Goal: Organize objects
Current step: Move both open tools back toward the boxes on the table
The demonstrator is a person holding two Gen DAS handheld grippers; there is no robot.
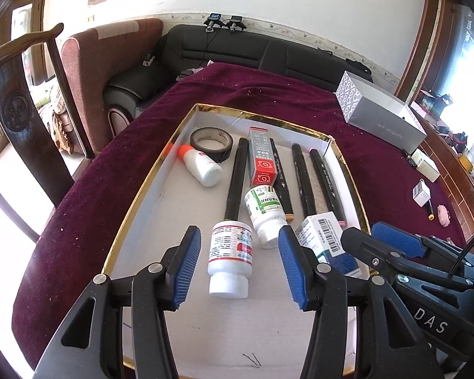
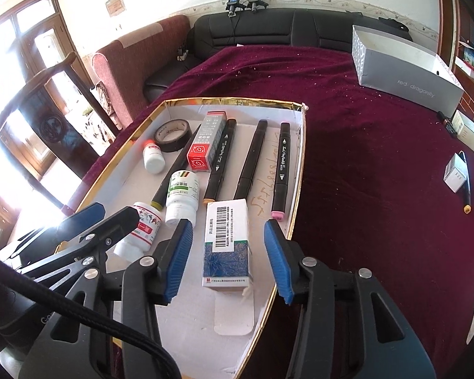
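Observation:
A shallow gold-rimmed white tray [image 1: 153,177] lies on the maroon cloth. It holds several black markers [image 1: 327,183], a roll of black tape [image 1: 210,143], a red-and-grey glue box [image 1: 262,154], an orange-capped white bottle [image 1: 202,167] and a green-labelled bottle [image 1: 264,211]. A red-labelled white bottle [image 1: 230,252] lies on the tray floor between the blue pads of my left gripper [image 1: 239,233], which is open and not touching it. A barcoded medicine box [image 2: 227,246] lies flat between the pads of my open right gripper [image 2: 228,222], with gaps on both sides.
A grey shoebox [image 2: 404,72] stands open at the far right of the cloth. Small white boxes [image 2: 456,177] and a pen [image 2: 466,189] lie near the right edge. A black sofa [image 1: 252,50] is behind the table, a dark wooden chair [image 1: 19,110] at the left.

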